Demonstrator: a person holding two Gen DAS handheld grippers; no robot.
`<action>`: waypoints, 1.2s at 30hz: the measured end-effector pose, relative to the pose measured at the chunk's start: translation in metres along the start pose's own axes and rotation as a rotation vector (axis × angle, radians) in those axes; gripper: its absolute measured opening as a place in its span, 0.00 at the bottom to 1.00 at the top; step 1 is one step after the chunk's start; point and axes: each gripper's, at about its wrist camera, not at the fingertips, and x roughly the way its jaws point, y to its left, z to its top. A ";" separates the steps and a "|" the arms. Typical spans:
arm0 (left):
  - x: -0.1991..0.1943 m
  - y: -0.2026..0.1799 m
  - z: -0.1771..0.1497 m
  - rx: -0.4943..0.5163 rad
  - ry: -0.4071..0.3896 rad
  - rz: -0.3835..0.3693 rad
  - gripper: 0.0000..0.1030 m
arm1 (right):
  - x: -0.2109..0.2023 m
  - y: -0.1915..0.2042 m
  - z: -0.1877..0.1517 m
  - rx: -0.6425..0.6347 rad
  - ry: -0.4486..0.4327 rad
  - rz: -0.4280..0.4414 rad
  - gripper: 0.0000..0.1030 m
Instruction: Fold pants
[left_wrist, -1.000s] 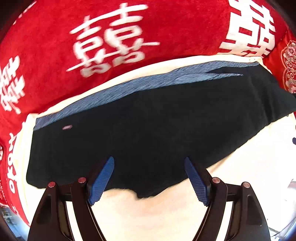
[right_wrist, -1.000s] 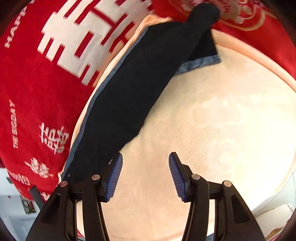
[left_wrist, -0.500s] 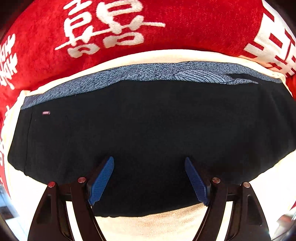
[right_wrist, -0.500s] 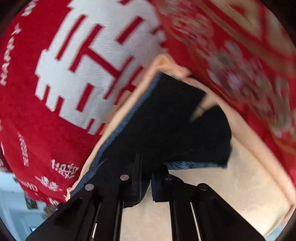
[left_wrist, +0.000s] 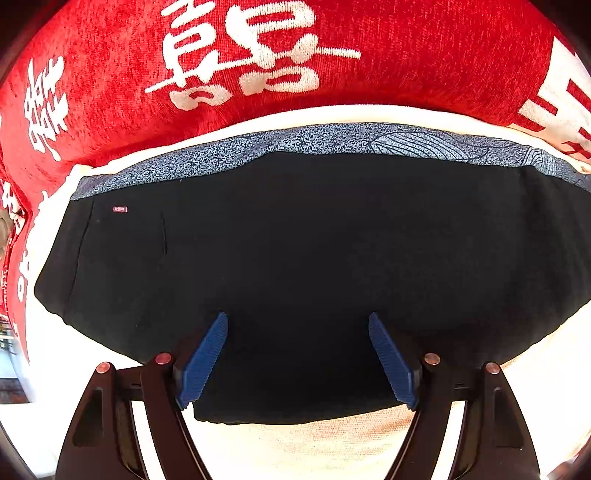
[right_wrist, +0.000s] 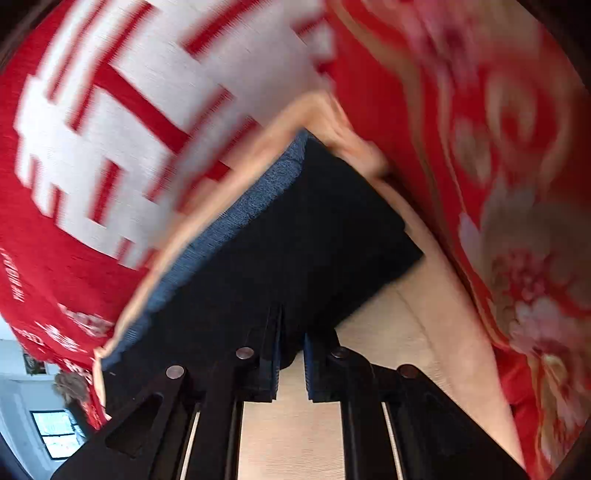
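1. Currently the black fabric pants with a blue patterned band (left_wrist: 314, 258) lie mid-frame on the cream cloth (left_wrist: 295, 450).
2. Left hand-held gripper (left_wrist: 298, 354) hovers wide over them.
3. Right hand-held gripper (right_wrist: 290, 363), opening, has cloth between its narrow jaws.
4. Next, probably fold across.

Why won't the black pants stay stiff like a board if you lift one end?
The black pants are probably soft and floppy: they lie flat in layers and bunch between the right gripper pads. Lifted, they would likely droop. They look light, and unlikely to slide on the cream cloth.
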 end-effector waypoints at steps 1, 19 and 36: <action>-0.003 -0.001 0.001 0.000 0.010 0.000 0.78 | 0.000 0.003 0.000 -0.014 0.001 -0.012 0.17; 0.009 -0.017 0.042 -0.059 0.039 0.006 0.87 | 0.035 0.075 0.006 -0.141 0.005 -0.203 0.27; 0.037 0.056 0.049 -0.174 0.056 0.007 1.00 | 0.099 0.162 0.019 -0.044 0.031 0.008 0.28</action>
